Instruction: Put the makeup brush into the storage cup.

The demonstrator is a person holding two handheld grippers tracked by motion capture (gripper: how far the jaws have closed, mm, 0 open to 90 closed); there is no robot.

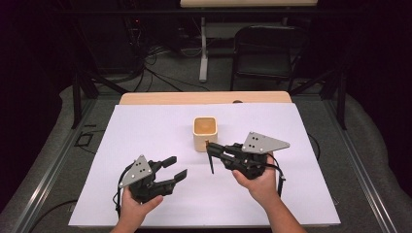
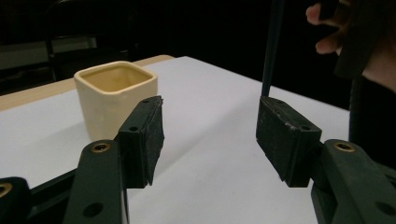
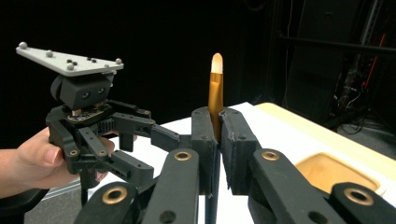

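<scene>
A cream square cup point(image 1: 205, 132) stands upright near the middle of the white-covered table point(image 1: 145, 126). Just to its right, my right gripper point(image 1: 212, 149) is shut on a thin brush point(image 1: 211, 159) held upright, its black handle pointing down toward the table. In the right gripper view the brush's gold ferrule and pale tip point(image 3: 215, 88) rise above the closed jaws point(image 3: 218, 135). My left gripper point(image 1: 175, 168) hovers at the front left, open, with nothing between its pads point(image 2: 144, 135). Ahead of them are the cup point(image 2: 116, 93) and the dark brush handle point(image 2: 272, 46).
A strip of bare wood point(image 1: 204, 98) shows at the table's far edge. Beyond it stand a black folding chair point(image 1: 267, 48) and a white table leg point(image 1: 203, 53) among floor cables. White surface stretches left and right of the cup.
</scene>
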